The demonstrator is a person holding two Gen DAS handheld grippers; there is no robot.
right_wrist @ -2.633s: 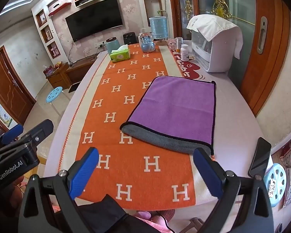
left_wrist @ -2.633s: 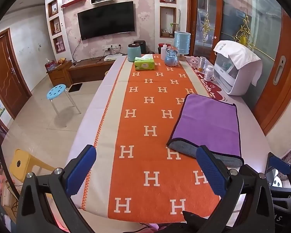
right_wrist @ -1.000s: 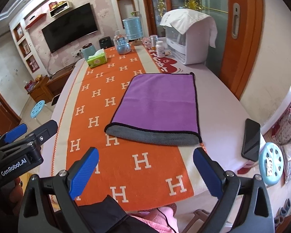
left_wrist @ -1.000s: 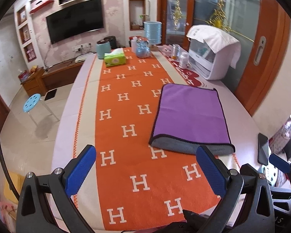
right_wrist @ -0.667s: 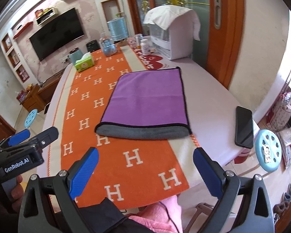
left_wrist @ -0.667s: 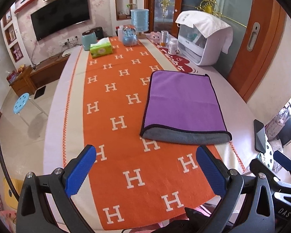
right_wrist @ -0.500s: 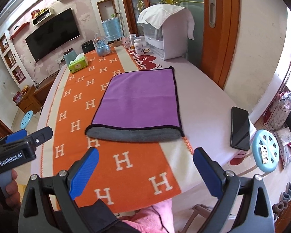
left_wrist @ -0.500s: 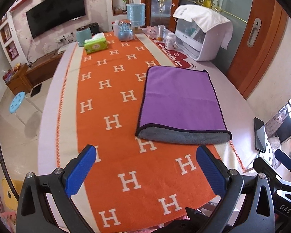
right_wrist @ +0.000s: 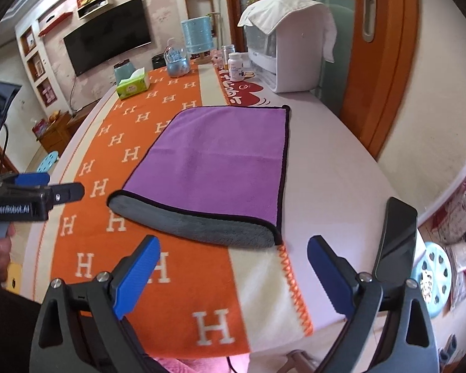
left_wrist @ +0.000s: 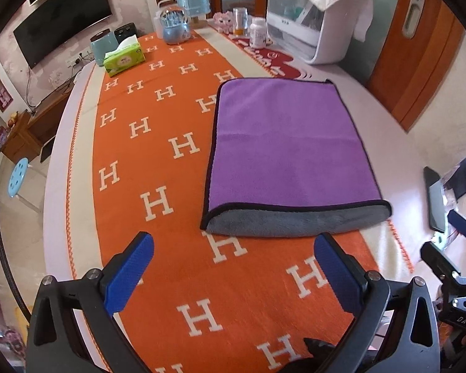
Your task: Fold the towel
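1. I see the purple towel lying folded flat on the table, partly over the orange runner.
2. Its long axis runs toward the table's far end; the grey fold faces its near edge.
3. My left gripper and right gripper hover wide open, empty.

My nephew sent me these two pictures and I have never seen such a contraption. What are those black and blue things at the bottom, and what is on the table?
No robot here: a person holds a pair of tongs in each hand, each carrying a wide-angle camera looking along its fingers. One picture comes from the left tongs, the other from the right tongs. Both are open and hold nothing. On the orange table runner lies a purple towel, already folded once. A black phone rests near the table edge.
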